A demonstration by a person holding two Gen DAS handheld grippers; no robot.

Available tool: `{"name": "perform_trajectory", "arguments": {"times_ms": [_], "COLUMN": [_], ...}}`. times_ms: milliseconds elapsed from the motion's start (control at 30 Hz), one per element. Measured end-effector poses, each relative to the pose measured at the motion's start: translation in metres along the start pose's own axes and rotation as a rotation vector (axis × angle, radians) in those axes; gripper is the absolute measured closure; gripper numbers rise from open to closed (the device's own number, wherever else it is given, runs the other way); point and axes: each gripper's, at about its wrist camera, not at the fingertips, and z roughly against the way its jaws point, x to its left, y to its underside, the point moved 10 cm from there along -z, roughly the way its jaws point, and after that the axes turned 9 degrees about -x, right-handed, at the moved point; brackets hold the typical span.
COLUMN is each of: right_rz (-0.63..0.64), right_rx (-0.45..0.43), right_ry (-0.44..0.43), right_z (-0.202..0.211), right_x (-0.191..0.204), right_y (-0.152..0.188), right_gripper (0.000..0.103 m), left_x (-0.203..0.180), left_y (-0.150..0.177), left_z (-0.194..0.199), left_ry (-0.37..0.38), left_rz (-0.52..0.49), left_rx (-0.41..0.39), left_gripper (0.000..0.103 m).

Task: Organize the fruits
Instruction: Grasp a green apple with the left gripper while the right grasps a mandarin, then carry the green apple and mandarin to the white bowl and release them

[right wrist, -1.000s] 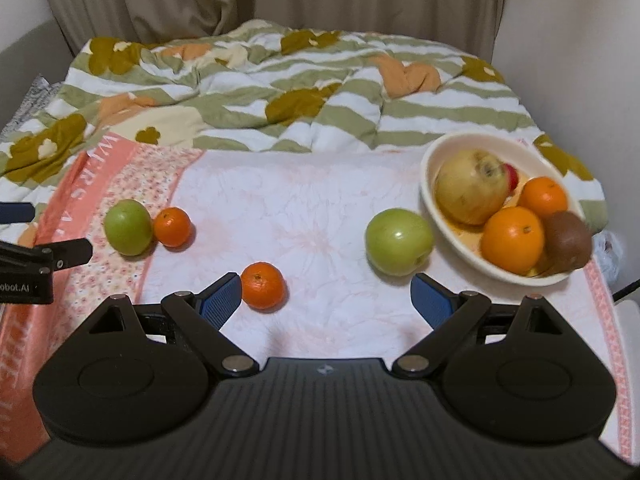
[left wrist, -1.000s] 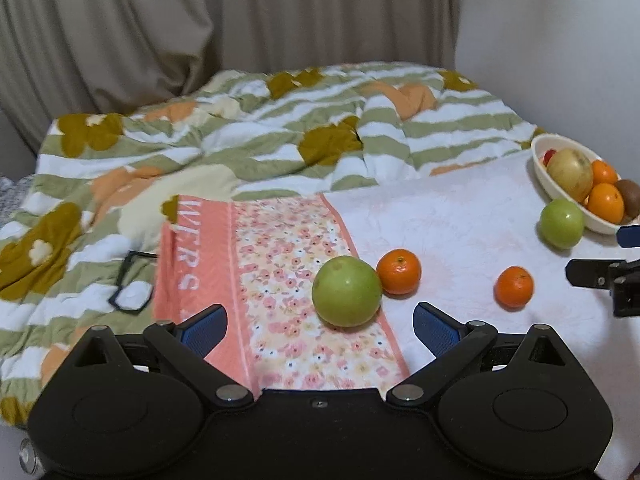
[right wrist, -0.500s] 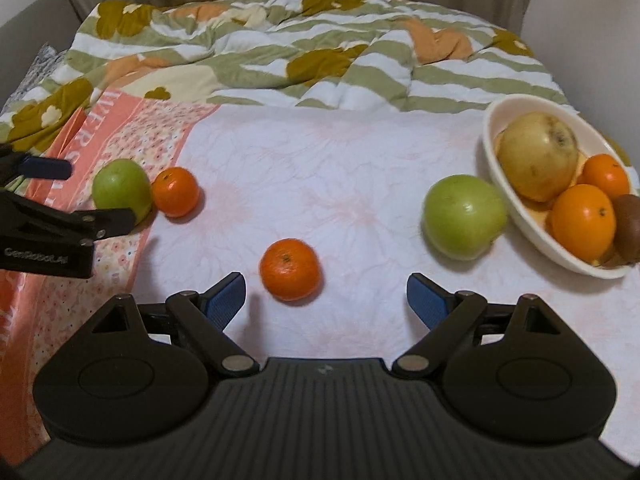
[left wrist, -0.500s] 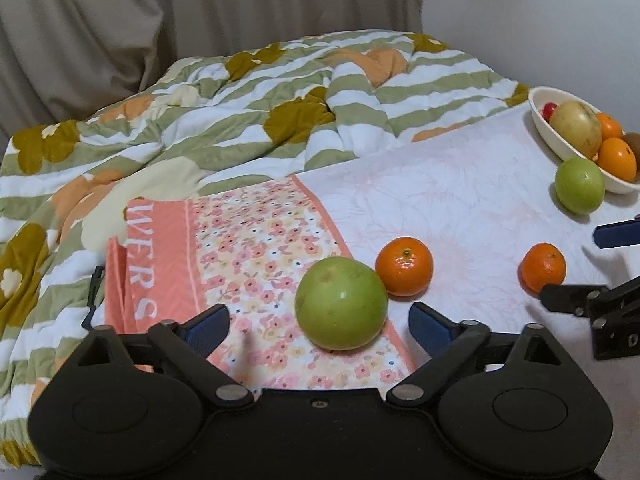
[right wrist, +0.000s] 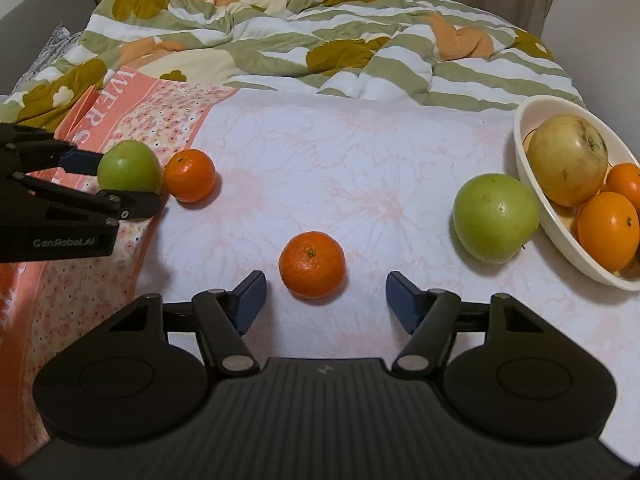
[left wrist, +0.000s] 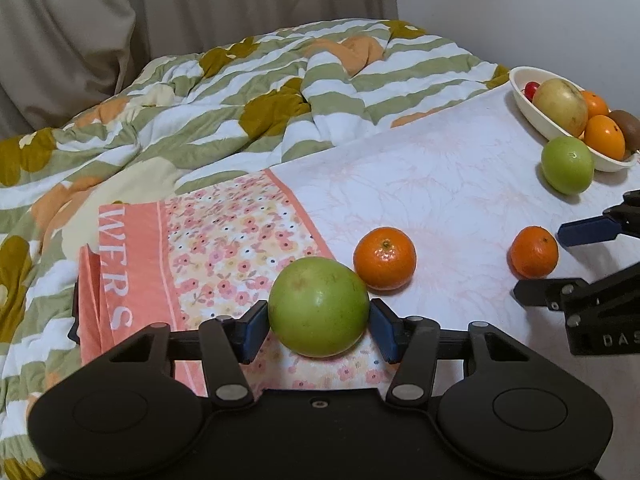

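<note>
Left gripper (left wrist: 319, 327) squeezed tight on the big green apple (left wrist: 319, 307), one blue pad (left wrist: 253, 330) pressed on each side. Sat low on the flowery pink cloth (left wrist: 224, 248), right at its edge. Just beside that apple, a small orange (left wrist: 385, 258) on the white sheet (left wrist: 420, 184), close but maybe not touching; hard to tell. Right gripper (right wrist: 325, 301) wide open, holding nothing, with blue pads (right wrist: 251, 300) far apart. Between and just past them, a second small orange (right wrist: 312, 265) on the sheet, not touched by either pad. Farther to the right, another green apple (right wrist: 495, 223) leaned against the side of the white bowl (right wrist: 560, 236). Inside the bowl, a big yellow fruit (right wrist: 568, 160) and two oranges (right wrist: 609, 231); from the left view also a brown kiwi (left wrist: 626, 122) and a bit of something red (left wrist: 531, 88). Behind it all, a rumpled green-striped blanket (right wrist: 320, 40) and a curtain (left wrist: 120, 20).
</note>
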Motion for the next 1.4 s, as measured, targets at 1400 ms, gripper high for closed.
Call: {"name": "perform_trajectory", "arguments": {"times_ms": [1400], "right_rz": [-0.045], "right_rx": [-0.248], "right_ry": [0.007], "right_z": [0.169], "right_x": [-0.095], "right_y": [0.007], "right_gripper": [0.052], "left_x": [-0.112], "left_y": [-0.038], "left_z": [0.156], "left_ry": [-0.119], "left_rz": [0.107], "left_rx": [-0.289], "left_gripper": [0.045]}}
